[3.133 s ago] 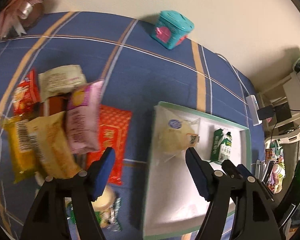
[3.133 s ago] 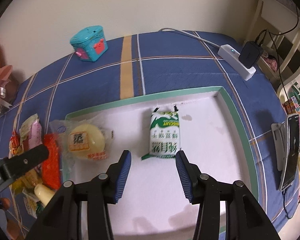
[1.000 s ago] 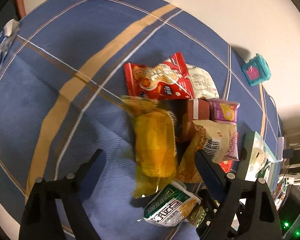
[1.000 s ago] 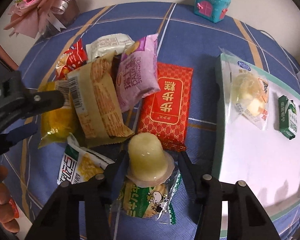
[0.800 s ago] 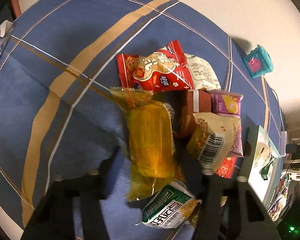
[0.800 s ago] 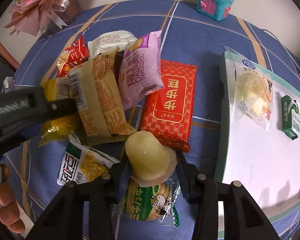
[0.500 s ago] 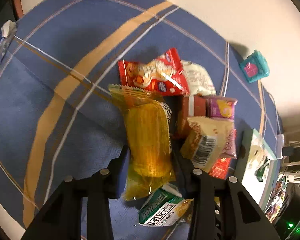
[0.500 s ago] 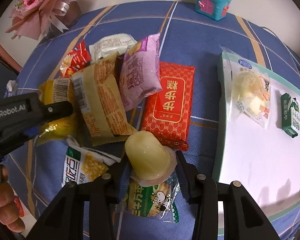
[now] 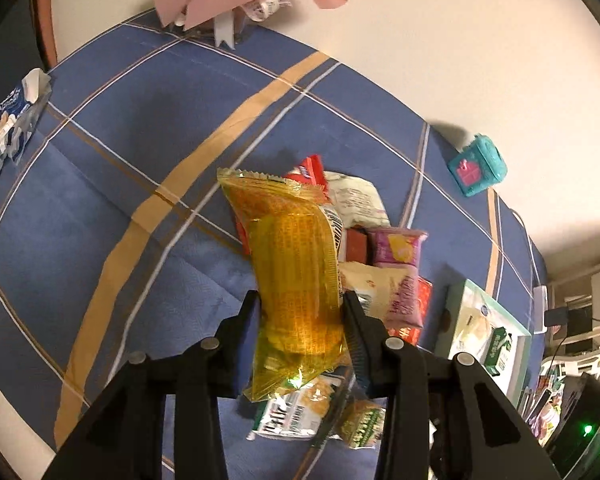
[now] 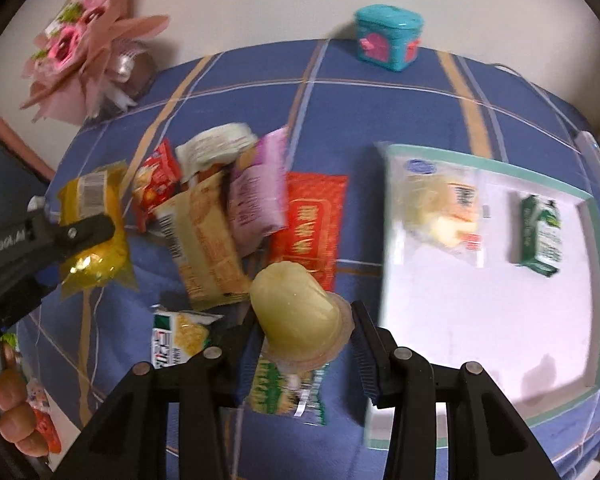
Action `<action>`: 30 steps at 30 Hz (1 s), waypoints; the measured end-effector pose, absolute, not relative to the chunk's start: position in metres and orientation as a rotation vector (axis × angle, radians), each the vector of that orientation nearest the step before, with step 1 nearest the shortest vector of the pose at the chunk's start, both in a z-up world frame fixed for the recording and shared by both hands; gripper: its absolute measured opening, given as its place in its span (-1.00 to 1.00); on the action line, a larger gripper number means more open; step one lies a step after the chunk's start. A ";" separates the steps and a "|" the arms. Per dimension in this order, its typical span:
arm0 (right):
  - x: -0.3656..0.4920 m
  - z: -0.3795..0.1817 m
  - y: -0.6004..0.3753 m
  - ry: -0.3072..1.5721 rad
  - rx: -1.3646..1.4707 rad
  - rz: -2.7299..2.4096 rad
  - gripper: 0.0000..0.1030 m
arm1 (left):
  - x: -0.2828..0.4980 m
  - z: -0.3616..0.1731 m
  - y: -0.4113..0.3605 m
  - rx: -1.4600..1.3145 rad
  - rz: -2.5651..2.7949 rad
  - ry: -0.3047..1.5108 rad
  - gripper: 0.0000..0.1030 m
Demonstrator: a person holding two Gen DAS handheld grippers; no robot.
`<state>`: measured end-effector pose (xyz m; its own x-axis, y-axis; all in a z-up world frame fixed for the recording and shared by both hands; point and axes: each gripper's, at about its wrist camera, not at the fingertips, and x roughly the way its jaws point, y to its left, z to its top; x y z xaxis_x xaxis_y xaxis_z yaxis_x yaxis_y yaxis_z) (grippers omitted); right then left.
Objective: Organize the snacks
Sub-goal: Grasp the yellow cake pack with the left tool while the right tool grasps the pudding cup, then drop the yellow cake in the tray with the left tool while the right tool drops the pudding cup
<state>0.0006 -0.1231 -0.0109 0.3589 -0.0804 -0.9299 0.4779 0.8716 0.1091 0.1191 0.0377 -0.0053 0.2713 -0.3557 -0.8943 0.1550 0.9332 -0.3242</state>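
Observation:
My left gripper (image 9: pixel 302 322) is shut on a long yellow snack packet (image 9: pixel 296 276), which hangs clear of the blue cloth; the same yellow packet (image 10: pixel 96 236) shows at the left of the right wrist view. My right gripper (image 10: pixel 306 336) is shut on a pale yellow jelly cup (image 10: pixel 296 312), lifted above the pile. The pile holds a tan packet (image 10: pixel 204 244), a purple packet (image 10: pixel 256 196), a red packet (image 10: pixel 308 224) and a green-white packet (image 10: pixel 178 338). A white tray with a green rim (image 10: pixel 596 248) lies to the right, holding a clear-bagged bun (image 10: pixel 440 212) and a green carton (image 10: pixel 540 232).
A teal toy box (image 10: pixel 388 36) stands by the far wall. A pink bouquet (image 10: pixel 84 48) sits at the back left. A blue-white wrapper (image 9: pixel 8 120) lies at the cloth's left edge. A person's fingers (image 10: pixel 14 412) show at lower left. A white power strip (image 9: pixel 540 304) lies beyond the tray.
My left gripper closed on the yellow packet and lifted it off the pile. My right gripper tightened on the jelly cup and raised it; both views now sit higher.

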 end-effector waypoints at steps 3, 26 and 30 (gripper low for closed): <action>-0.012 -0.005 -0.140 1.147 0.408 -0.417 -0.13 | 0.108 -0.001 0.025 -0.163 -0.379 1.252 -0.18; -0.142 -0.023 -0.295 1.125 0.689 -0.801 -0.13 | -0.017 -0.015 -0.147 0.220 -0.762 1.289 -0.18; -0.144 -0.029 -0.298 1.136 0.704 -0.794 -0.13 | -0.023 -0.028 -0.158 0.259 -0.767 1.315 -0.18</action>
